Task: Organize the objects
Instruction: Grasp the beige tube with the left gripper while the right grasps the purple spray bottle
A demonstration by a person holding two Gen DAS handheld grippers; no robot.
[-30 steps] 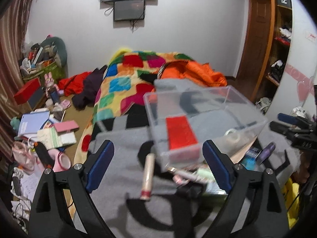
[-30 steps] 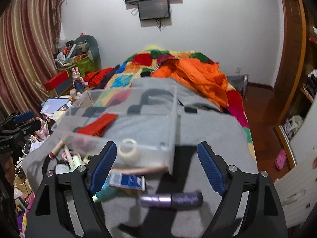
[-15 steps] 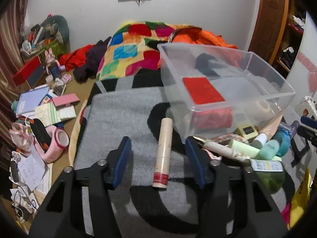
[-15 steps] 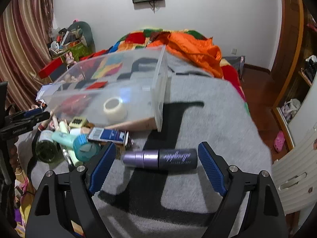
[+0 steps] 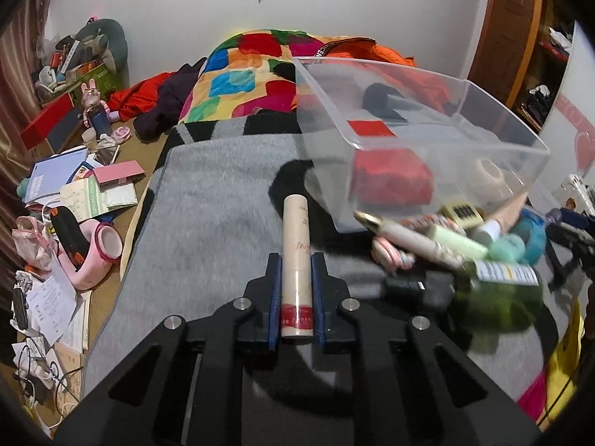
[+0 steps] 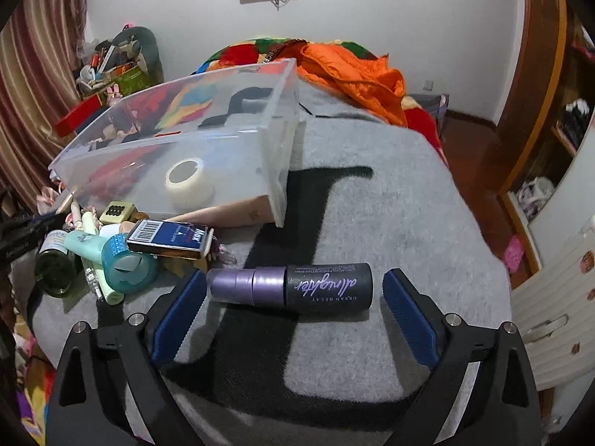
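Lowered, left gripper [image 5: 296,290] fingers close on beige tube [image 5: 295,245] (clear bin [image 5: 409,74] beside); right gripper [image 6: 293,316] fingers widening.

A grey blanket [image 6: 390,215] with bold black lettering fills the middle of both views. At lower centre of the left wrist view lies a cream tube [image 5: 296,260] with a red band — flanked by blue pads. Lower centre of the right wrist view: a black bottle [image 6: 293,288] with purple script and a metallic purple cap. Upper centre, a patchwork quilt [image 5: 245,74] — red, blue, yellow, green — beside orange fabric [image 6: 357,74].
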